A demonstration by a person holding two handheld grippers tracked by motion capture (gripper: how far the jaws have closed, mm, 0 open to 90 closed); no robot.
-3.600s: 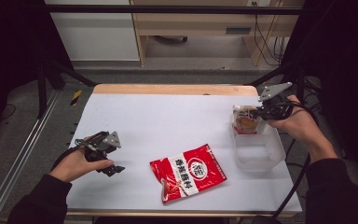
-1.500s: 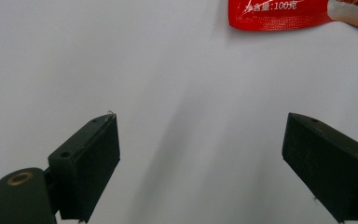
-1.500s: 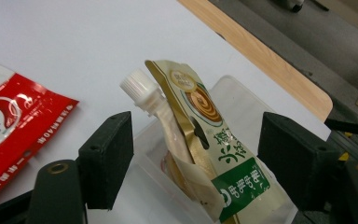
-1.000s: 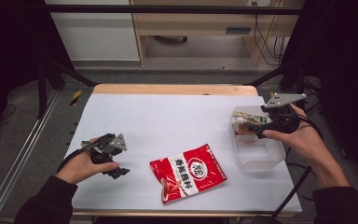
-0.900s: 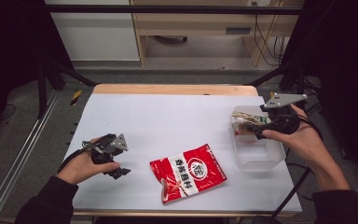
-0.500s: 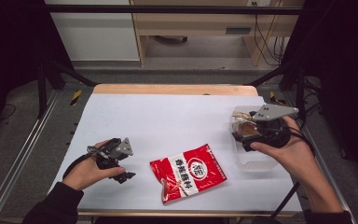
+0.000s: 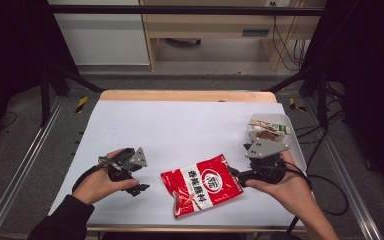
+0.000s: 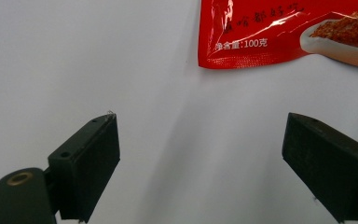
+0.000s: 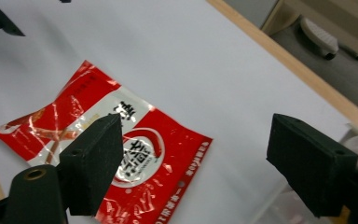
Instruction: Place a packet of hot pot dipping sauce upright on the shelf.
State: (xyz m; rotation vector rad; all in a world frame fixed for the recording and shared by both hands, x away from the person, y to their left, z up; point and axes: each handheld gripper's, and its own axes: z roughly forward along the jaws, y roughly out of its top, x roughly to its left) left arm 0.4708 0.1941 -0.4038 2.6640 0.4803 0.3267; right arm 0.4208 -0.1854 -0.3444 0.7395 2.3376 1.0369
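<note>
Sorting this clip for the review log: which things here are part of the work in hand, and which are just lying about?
In the work:
- red packet
- right gripper, open, beside the packet
- clear bin with the small packet in it

Lying about:
- yellow-black tape on the floor
- left gripper, open and holding nothing

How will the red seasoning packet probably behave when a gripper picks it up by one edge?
The red seasoning packet is a thin, crinkled foil pouch, so it will probably flop and sag. Its glossy film reflects light, so the pads may slip. It lies nearly flat on the white table, so catching an edge could be hard.
</note>
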